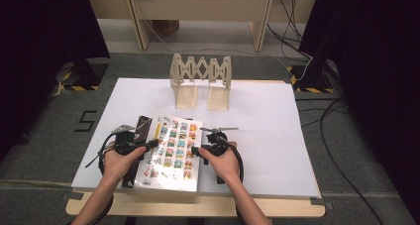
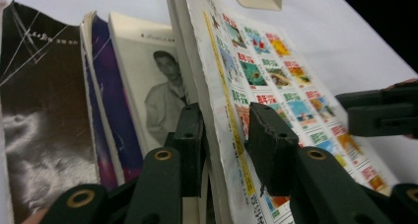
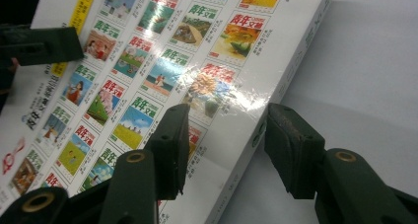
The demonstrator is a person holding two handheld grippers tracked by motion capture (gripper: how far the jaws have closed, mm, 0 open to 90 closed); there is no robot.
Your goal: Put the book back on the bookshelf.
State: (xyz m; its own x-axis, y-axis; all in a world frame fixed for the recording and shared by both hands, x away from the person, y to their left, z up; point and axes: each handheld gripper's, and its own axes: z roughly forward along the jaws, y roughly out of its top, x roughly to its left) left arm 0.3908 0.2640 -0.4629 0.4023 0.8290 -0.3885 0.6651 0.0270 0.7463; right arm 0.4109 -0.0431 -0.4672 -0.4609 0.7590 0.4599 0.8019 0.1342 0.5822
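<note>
The glossy book (image 1: 173, 148) is found lying flat near the front edge of the table (image 1: 277, 136), on top of other books, a dark-covered one (image 1: 142, 127) peeking out at its left. Its long axis is seen running away from the person, tilted slightly rightward, cover up and spine on the right. The left gripper (image 2: 224, 135) is set astride the book's left, ragged page edge: one finger (image 2: 190, 140) sits under the cover side, the other above, the pads close but not visibly pressed home, so the fingers are read as open around the edge. The right gripper (image 3: 226, 145) is straddling the spine edge, its fingers spread wide with clear gaps on either side; nothing is clamped. The book is judged fairly heavy yet floppy, its laminated cover slick under rubber pads, its pages liable to fan or tear. Hold is best taken at both long edges together, with the spine side trusted for stiffness.
</note>
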